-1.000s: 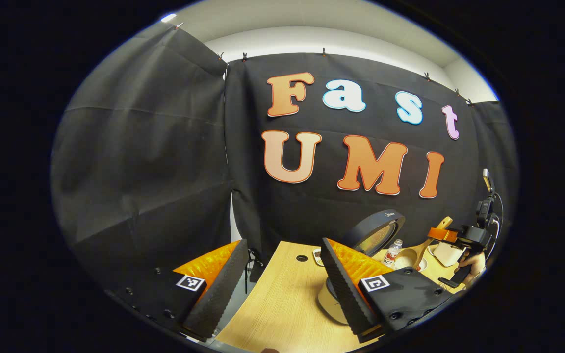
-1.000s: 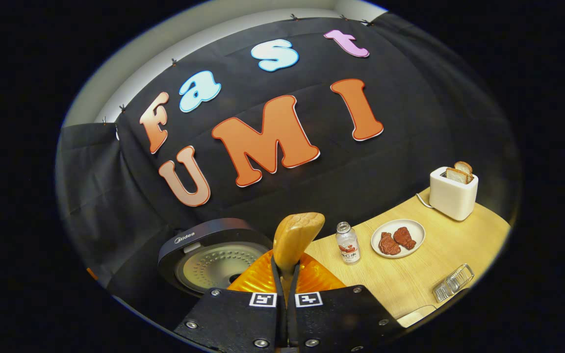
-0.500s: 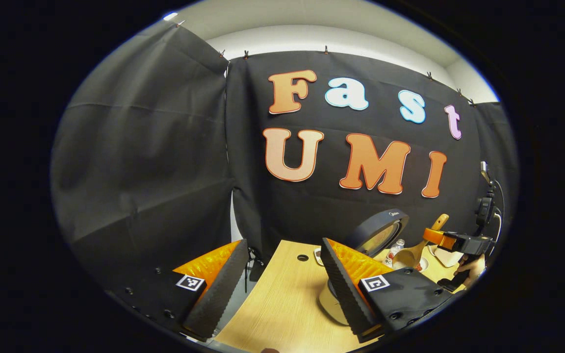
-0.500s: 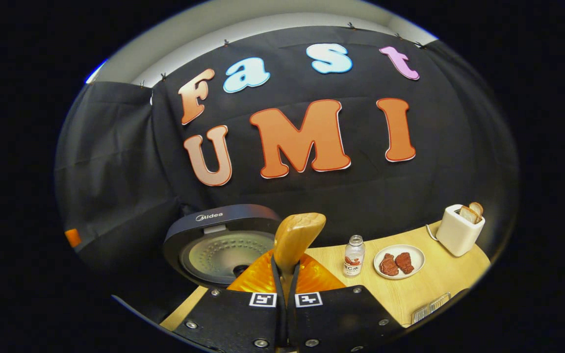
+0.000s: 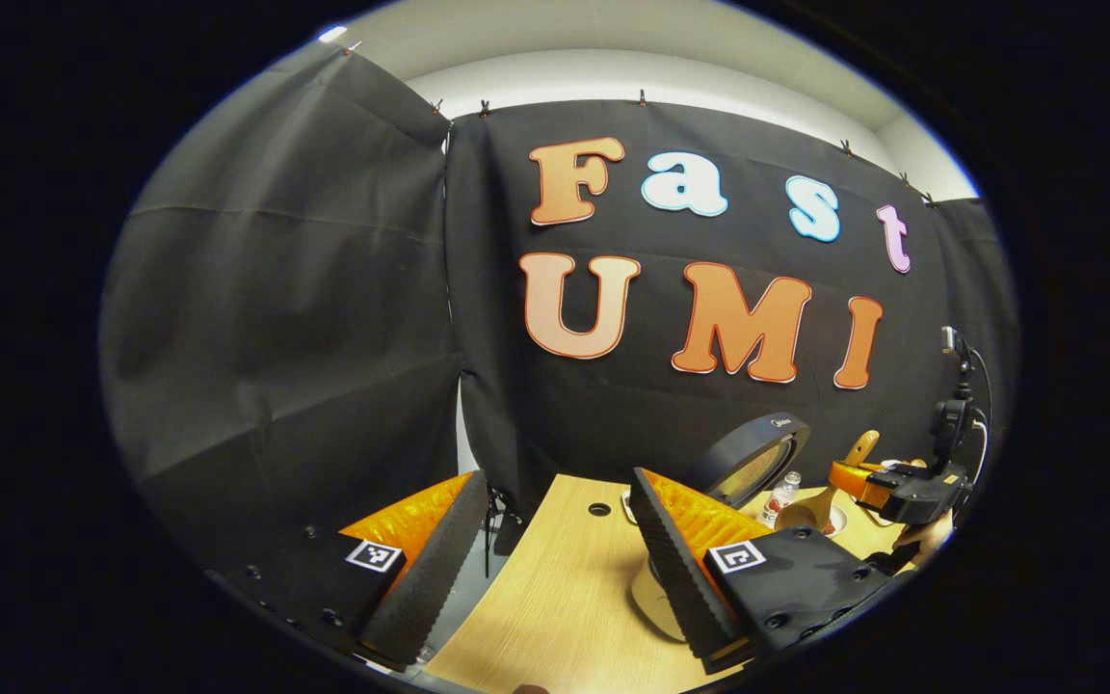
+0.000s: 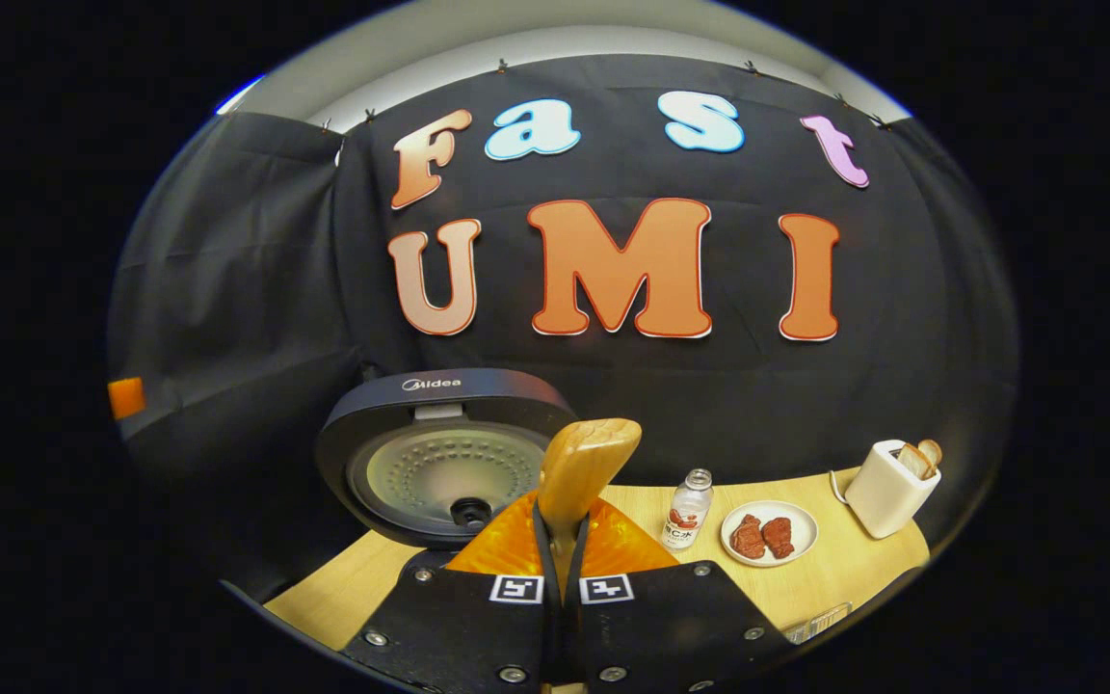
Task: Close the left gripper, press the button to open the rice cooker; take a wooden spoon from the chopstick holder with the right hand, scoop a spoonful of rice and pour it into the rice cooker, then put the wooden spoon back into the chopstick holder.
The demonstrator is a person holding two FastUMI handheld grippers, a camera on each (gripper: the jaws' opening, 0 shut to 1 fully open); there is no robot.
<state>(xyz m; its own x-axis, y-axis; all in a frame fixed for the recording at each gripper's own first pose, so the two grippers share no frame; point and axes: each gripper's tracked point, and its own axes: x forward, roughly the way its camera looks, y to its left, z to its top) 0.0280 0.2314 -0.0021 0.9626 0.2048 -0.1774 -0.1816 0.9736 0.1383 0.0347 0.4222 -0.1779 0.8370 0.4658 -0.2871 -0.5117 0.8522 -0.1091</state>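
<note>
Count on the booth table, both views

One rice cooker (image 6: 444,448), lid raised, inner lid plate facing the right gripper view. One wooden spoon (image 6: 582,467), the handle end rising between the right gripper (image 6: 563,559) fingers. One small bottle (image 6: 687,509) with a clear cap. One white plate (image 6: 799,525) holding two reddish-brown pieces of meat (image 6: 762,537). One white toaster (image 6: 887,490) with two slices of bread (image 6: 919,457) in its slots. One clear glass item at the table's near edge, too cut off to identify. One wooden table (image 5: 555,598). Two grippers: the left gripper (image 5: 555,549) with fingers spread, and the right, seen in the left gripper view with one hand (image 5: 931,532) beneath it.
</note>
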